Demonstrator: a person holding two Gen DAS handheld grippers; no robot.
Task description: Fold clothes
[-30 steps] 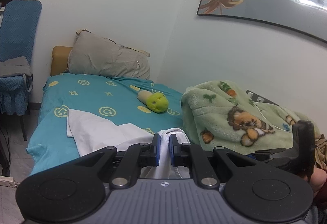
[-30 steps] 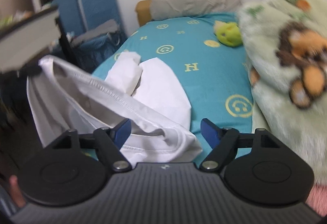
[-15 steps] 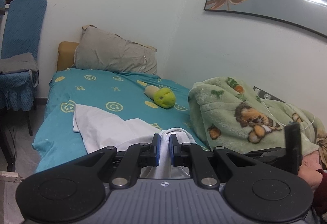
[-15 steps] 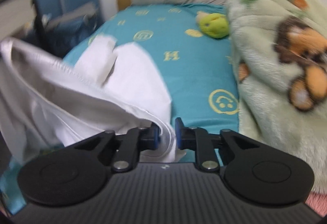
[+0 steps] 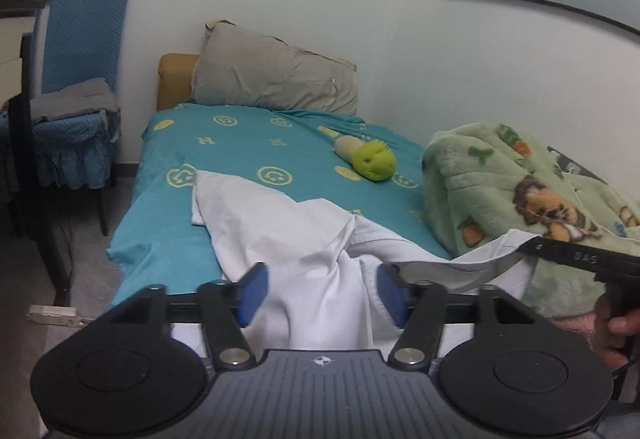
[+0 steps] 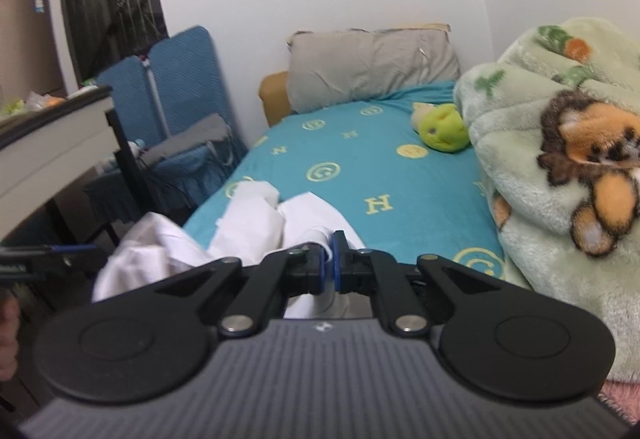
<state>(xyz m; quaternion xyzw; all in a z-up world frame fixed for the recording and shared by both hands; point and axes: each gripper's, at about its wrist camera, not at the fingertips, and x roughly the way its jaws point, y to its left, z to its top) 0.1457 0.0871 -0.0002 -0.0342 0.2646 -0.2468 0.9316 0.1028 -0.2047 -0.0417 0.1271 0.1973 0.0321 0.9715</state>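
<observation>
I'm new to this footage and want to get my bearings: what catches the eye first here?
A white garment sprawls over the near end of the teal bed sheet, pinched by the right gripper. A green bear-print blanket is heaped to the right, a green plush toy beside it.

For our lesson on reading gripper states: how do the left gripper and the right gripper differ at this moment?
The left gripper has its jaws spread wide, gripping nothing; the right gripper has its jaws shut on the white garment. The cloth merely drapes between the left jaws, while a pinched fold is clamped between the right jaws. Both are black with blue pads and point up the teal bed.
</observation>
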